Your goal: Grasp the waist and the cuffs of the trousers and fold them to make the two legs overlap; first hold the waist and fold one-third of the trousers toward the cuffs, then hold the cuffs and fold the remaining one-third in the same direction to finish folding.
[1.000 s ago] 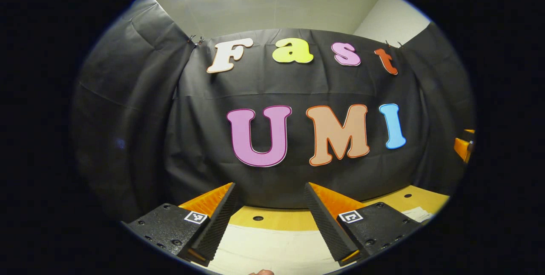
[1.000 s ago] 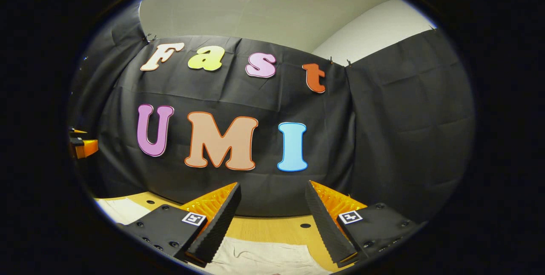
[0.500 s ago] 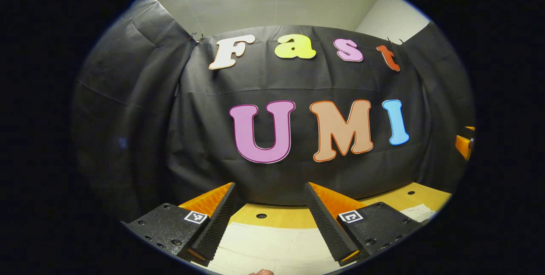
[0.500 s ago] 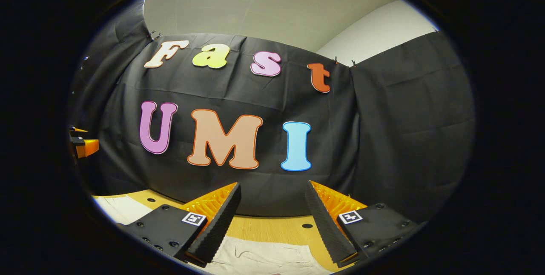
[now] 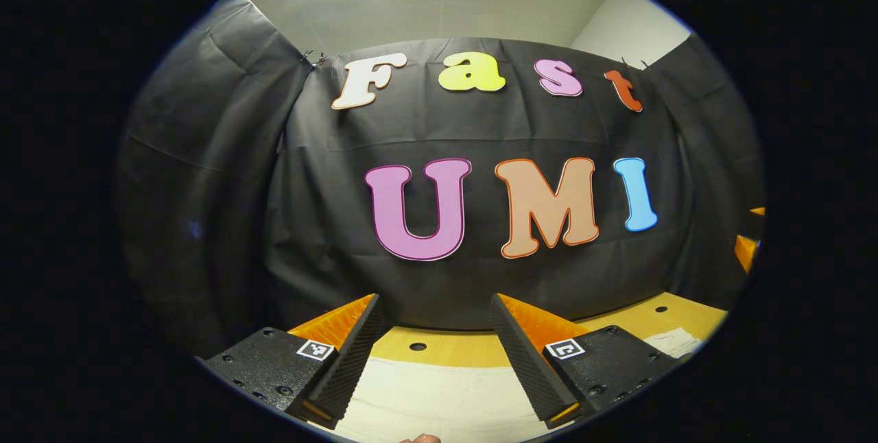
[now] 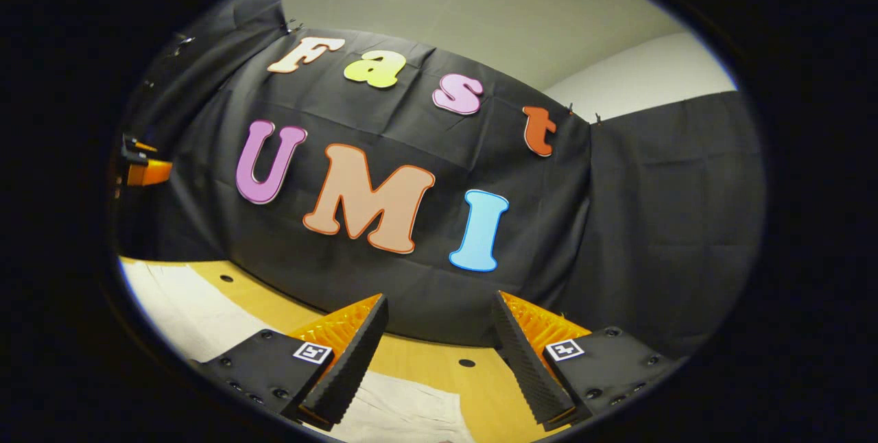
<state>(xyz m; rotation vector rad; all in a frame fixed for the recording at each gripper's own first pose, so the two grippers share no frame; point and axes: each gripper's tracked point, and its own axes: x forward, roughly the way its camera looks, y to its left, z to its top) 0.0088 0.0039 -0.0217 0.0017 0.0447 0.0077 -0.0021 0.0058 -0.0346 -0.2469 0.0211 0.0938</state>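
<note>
- Your left gripper (image 5: pixel 434 354) is spread wide with nothing between its fingers, and it is raised above the table (image 5: pixel 453 349), facing the black cloth wall (image 5: pixel 329 223).
- In the left gripper view, the pale trousers (image 5: pixel 439 398) lie flat on the wooden table directly under and just ahead of your fingers; the cloth there looks smooth and reaches almost to the table's far strip.
- A further pale patch of cloth shows at the lower right of that view, past your right-hand finger, lying on the table near its edge; you cannot tell from here whether it belongs to the trousers.
- Your right gripper (image 6: pixel 439 354) is also gaping wide and grips nothing; it is tilted, so the wall and table slant across its view.
- In the right gripper view, the trousers (image 6: pixel 401 412) show as a creased pale piece beneath your fingers, and a long pale stretch runs along the table (image 6: pixel 439 361) toward the lower left.
- Neither pair of fingers touches the cloth.
- At the left edge of the right gripper view you can see part of the other gripper (image 6: pixel 147 170), held in front of the wall.
- Small round holes dot the tabletop near the wall in both views.
</note>
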